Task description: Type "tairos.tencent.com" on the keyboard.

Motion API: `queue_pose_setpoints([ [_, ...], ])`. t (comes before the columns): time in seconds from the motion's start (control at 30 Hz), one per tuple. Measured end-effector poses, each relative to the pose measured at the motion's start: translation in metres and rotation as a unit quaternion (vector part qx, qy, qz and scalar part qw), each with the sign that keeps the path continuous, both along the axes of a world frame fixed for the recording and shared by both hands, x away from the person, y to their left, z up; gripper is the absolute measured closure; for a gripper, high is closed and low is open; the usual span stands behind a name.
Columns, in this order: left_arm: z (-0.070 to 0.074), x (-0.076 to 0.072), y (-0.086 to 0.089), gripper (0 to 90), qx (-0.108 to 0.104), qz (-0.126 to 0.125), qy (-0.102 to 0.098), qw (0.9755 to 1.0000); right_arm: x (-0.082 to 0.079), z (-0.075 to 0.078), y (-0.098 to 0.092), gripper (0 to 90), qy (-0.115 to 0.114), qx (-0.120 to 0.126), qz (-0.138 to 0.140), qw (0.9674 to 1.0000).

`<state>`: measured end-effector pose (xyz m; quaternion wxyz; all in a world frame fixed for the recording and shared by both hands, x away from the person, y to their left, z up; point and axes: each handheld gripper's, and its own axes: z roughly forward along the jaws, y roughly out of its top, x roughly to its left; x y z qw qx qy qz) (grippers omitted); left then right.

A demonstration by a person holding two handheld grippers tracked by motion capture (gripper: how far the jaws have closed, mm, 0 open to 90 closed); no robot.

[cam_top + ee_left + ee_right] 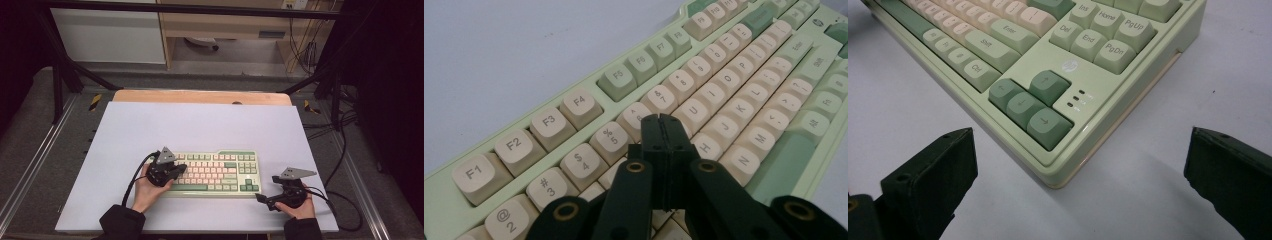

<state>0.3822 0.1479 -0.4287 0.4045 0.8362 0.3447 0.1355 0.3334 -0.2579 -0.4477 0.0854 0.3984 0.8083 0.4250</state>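
Black two-jaw grippers [172, 170], grey three-cornered plates, trailing black cables, dark sleeves [121, 221].

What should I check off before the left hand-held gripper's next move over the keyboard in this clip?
1. Left hand-held gripper jaws closed together, nothing between them: ok.
2. Its tips over the cream letter keys, near the G/H area of the keyboard: ok. Whether they touch a key: cannot tell.
3. Right hand-held gripper clear of the keys: ok; it sits on the white mat off the keyboard's near right corner, jaws wide open and holding nothing.
4. Keyboard flat on the mat and square to the table's near edge: ok.
5. Left gripper's cable clear of the keys: ok; it trails off to the left on the mat.
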Motion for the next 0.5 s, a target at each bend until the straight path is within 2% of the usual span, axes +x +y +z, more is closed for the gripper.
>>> queue_pose_setpoints([
  [0.5, -0.0028, -0.0004, -0.0004, 90.0, 0.001, -0.001, -0.004, 1.0, -0.0001, -0.0001, 0.0, 1.1, 0.001, -0.001, 0.001, 1.0],
])
